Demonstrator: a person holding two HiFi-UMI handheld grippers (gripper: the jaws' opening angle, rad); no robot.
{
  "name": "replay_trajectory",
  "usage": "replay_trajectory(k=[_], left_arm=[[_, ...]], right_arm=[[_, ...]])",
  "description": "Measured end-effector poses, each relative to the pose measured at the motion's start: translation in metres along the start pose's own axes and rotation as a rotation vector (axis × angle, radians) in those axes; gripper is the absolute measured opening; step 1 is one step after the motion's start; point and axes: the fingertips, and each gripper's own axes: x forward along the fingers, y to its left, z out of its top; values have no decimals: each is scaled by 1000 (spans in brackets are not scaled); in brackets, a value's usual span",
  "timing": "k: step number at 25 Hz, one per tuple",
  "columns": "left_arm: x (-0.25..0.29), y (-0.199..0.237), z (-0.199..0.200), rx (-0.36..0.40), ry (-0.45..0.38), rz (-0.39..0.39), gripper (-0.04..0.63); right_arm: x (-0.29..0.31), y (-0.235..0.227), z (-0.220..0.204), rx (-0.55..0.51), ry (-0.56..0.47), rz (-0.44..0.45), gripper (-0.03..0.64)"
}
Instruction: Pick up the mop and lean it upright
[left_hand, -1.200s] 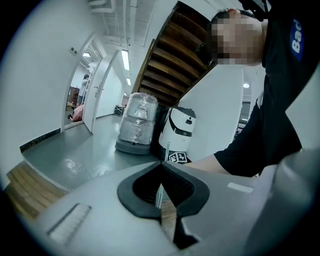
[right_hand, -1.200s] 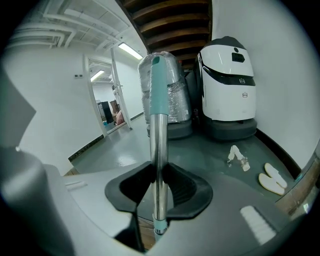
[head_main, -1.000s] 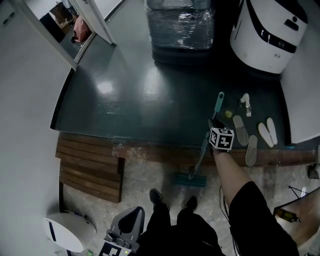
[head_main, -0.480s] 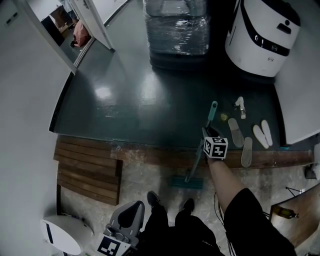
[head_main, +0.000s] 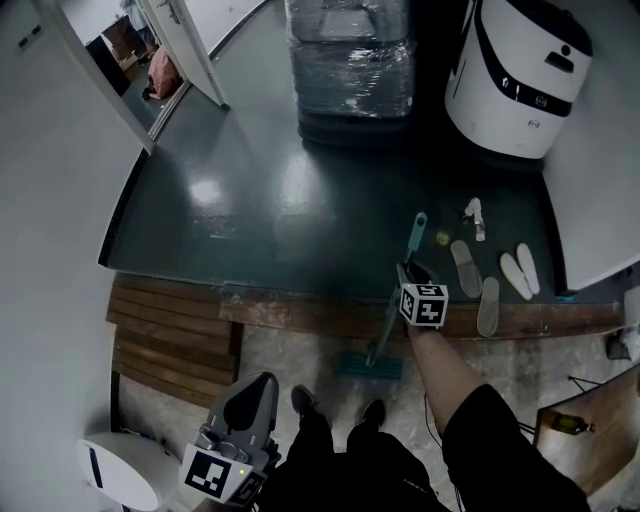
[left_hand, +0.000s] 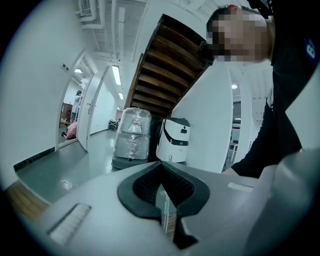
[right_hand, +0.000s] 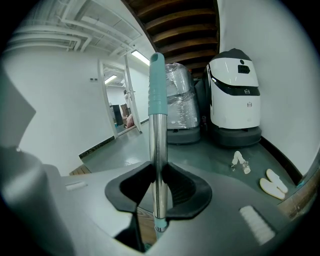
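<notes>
In the head view, the mop (head_main: 387, 328) stood tilted, its head (head_main: 370, 367) on the floor (head_main: 300, 362), with the right gripper (head_main: 407, 272) on its pole. In the left gripper view, the left gripper (left_hand: 161, 176) had its fingers clenched on nothing. In the right gripper view, the fingers (right_hand: 185, 190) grasped the steel pole (right_hand: 159, 145) below its teal grip (right_hand: 156, 85).

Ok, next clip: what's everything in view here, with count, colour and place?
mop: 1, steel pole with teal grip, tilted, head on pale floor
wrapped stack: 1, clear film, far on dark floor
machine: 1, white and black, far right
slippers: 4, two grey, two white, right of mop
bottle: 1, white, lying beyond slippers
slat panel: 1, brown wood, left
door: 1, white, open, far left
round unit: 1, white, bottom left
shoes: 2, dark, near mop head
left gripper: grey, shut, empty
right gripper: grey, shut on mop pole
</notes>
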Motion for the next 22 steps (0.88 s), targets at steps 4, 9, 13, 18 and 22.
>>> replay_trajectory(k=[4,9,13,18,22], left_arm=[[-3,-10,1,-7,-3,-12,6],[-8,-21,3,-10,-26,-7,6],[-15,-31,6,-5,-57,11,6],[-28,-45,4,-43,-72,35,6],[-36,-57,-2,-33,-68,35,6]], right_arm=[[-15,17,6,-31,-19,37,104],[-38,39,6,-73,-39,89,104],[-60,55,2,-98,-57,125,104],[-90,78,-3,-124,-83,180,104],[-114,92,0,-132,-112,217,104]])
